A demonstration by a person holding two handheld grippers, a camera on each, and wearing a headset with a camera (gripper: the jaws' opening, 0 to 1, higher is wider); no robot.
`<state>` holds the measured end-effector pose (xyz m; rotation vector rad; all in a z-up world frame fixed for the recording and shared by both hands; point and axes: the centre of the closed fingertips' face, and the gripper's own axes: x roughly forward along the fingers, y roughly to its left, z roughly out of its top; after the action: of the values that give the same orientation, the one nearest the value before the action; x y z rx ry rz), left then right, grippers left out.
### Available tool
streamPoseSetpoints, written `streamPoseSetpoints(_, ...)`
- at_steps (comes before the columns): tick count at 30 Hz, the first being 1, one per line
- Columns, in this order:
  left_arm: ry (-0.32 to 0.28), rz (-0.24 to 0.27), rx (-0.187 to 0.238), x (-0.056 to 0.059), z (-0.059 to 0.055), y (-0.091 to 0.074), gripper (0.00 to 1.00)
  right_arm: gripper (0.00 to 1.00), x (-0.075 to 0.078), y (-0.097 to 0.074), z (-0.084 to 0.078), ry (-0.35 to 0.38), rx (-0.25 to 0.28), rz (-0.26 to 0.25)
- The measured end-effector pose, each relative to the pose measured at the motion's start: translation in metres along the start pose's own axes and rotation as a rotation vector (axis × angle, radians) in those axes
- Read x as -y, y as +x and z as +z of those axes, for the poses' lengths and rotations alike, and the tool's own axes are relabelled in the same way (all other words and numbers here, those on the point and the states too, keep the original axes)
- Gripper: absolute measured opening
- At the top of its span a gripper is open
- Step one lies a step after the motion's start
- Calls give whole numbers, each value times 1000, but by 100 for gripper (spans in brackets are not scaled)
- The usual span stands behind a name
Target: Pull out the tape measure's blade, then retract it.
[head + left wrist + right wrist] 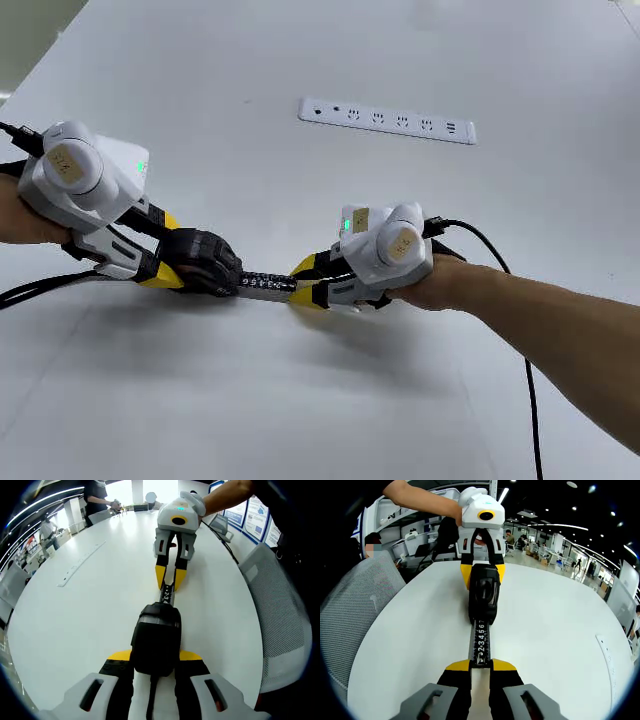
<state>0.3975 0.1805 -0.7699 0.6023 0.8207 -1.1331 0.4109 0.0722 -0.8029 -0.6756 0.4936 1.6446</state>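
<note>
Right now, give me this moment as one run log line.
left gripper: jaws clamp tape measure | right gripper: jaws pinch blade end | blade: short stretch out over table

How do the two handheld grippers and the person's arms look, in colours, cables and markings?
Both the left gripper and the right gripper have white rounded housings, black jaws with yellow tips, a tan label and a small green light. A black cable trails from each. The forearms are bare.
</note>
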Motion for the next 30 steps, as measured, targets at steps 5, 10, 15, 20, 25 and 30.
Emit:
streamPoseSetpoints(5, 1, -1, -4, 0, 0, 0, 26, 9, -1, -5, -6, 8, -10, 2)
streamPoseSetpoints(10, 3, -5, -12, 0, 0, 0, 26, 9, -3, -10, -12, 17, -19, 2)
streamPoseSetpoints(15, 2, -7, -15, 0, 0, 1, 26, 9, -3, -14, -17, 29, -28, 4)
streamPoseSetpoints(20, -3, -7, -15, 0, 0, 1, 26, 9, -2, -18, -22, 29, -43, 2)
streamPoseSetpoints(25, -5, -9, -16, -1, -1, 1, 26, 9, -2, -23, -29, 38, -56, 3)
streamPoseSetpoints(30, -5, -9, -18, -1, -1, 1, 26, 9, -2, -30, -34, 50, -66, 6)
